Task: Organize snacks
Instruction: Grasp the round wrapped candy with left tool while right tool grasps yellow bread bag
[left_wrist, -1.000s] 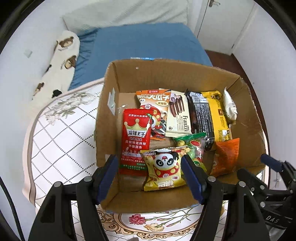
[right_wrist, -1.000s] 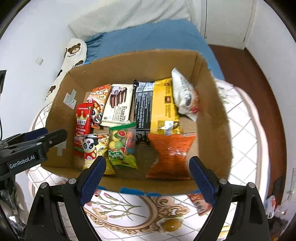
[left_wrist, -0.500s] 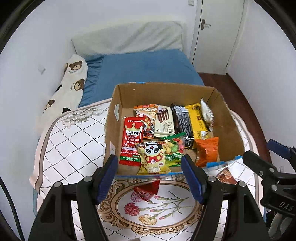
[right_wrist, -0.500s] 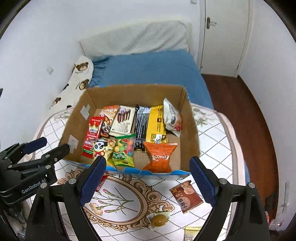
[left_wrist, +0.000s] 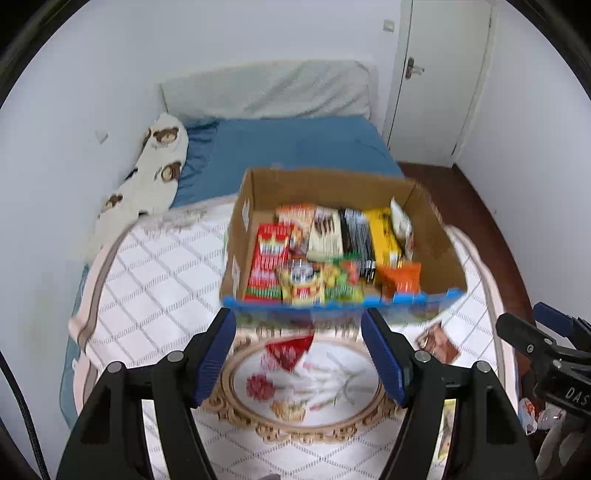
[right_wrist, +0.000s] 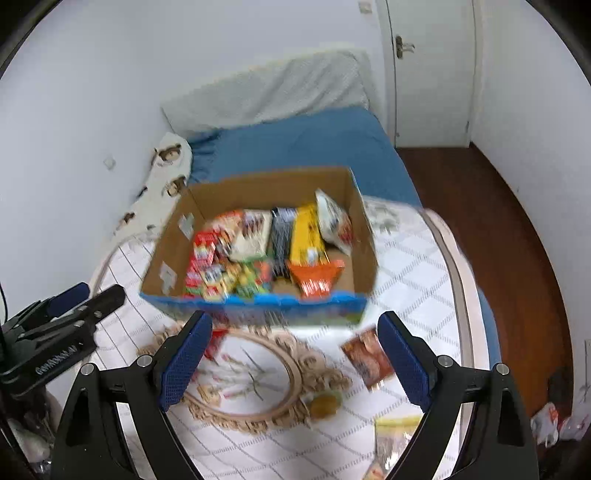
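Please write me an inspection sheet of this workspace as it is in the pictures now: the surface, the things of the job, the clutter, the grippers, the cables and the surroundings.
Surface: table with a white diamond-pattern cloth and a floral medallion.
Job's things: cardboard box holds many snack packets; still outside on the cloth are a red packet, a brown packet, a round yellowish snack and a yellow packet.
Clutter: crumpled wrappers or bags on the floor, blurred.
Grippers: left gripper open, empty; right gripper open, empty.
Cables: a black cable at the left edge.
Surroundings: bed with blue sheet, bear-print pillow, white door, wooden floor.
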